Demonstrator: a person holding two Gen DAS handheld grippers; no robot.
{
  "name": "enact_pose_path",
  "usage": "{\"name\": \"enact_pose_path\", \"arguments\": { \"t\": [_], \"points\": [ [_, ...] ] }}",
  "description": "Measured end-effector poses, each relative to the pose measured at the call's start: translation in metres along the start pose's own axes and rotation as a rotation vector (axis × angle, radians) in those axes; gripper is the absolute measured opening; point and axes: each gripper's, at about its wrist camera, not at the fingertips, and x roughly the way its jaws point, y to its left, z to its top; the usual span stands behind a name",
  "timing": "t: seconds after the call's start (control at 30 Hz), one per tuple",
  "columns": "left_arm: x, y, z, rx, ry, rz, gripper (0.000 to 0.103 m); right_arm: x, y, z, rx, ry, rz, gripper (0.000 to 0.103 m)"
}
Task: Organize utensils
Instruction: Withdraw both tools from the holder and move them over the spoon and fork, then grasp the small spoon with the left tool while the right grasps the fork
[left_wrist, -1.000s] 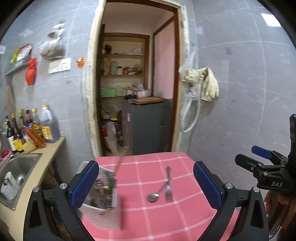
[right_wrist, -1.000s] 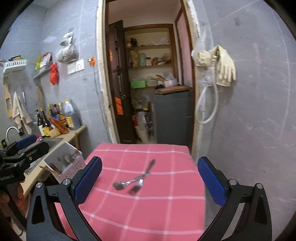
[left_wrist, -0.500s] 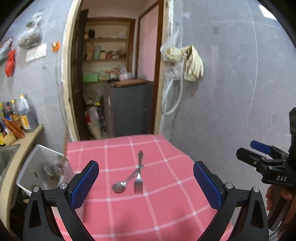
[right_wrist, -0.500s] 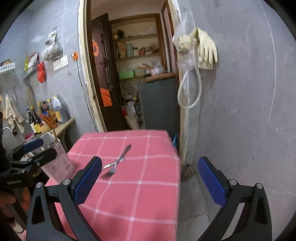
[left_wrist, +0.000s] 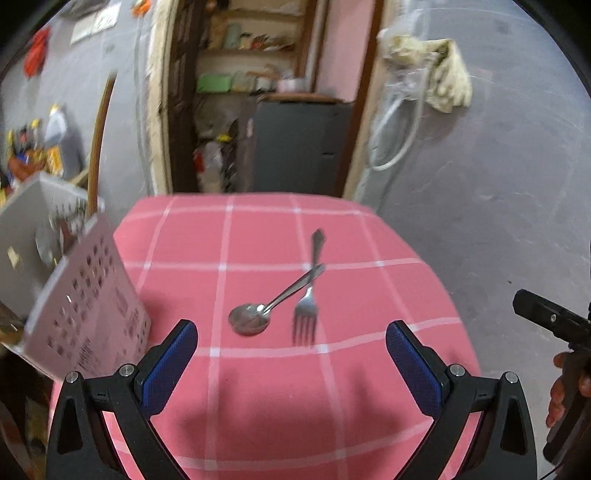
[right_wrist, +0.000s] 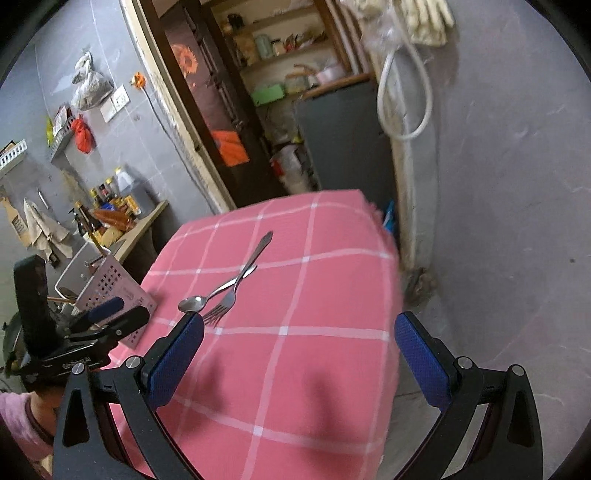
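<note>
Tablecloth (left_wrist: 258, 229), pink checked, bears crossed spoon (left_wrist: 255, 315) and fork (left_wrist: 308, 295).

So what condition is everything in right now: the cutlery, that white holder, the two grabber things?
Spoon: lying on the cloth, bowl up, handle crossing the fork's.
Fork: lying flat, tines toward the camera, not held.
White perforated holder: standing at the table's left edge, some utensils already inside.
Pink checked tablecloth: spread over the table.
Left gripper: open, empty, above the cloth.
Right gripper: open, empty.
</note>
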Motion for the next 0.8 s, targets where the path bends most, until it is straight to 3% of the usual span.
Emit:
{"name": "enact_pose_path", "arguments": {
  "t": [0.17, 0.43, 0.5, 0.6, 0.8],
  "points": [
    [0.026, 0.014, -0.002, -0.083, 0.027, 0.022, 0.094, 0.048, 0.000, 0.003, 0.006, 0.073, 0.054, 0.085],
    [0.071, 0.039, 0.002, -0.246, 0.091, 0.015, 0.066, 0.128, 0.027, 0.014, -0.024, 0.188, 0.157, 0.052],
    [0.078, 0.041, 0.001, -0.268, 0.102, 0.019, 0.062, 0.142, 0.034, 0.018, -0.030, 0.210, 0.173, 0.052],
    [0.087, 0.044, 0.000, -0.285, 0.116, 0.021, 0.053, 0.167, 0.049, 0.023, -0.046, 0.242, 0.189, 0.041],
    [0.097, 0.049, -0.004, -0.305, 0.143, 0.000, 0.040, 0.208, 0.067, 0.032, -0.032, 0.277, 0.174, 0.040]
  ]
}}
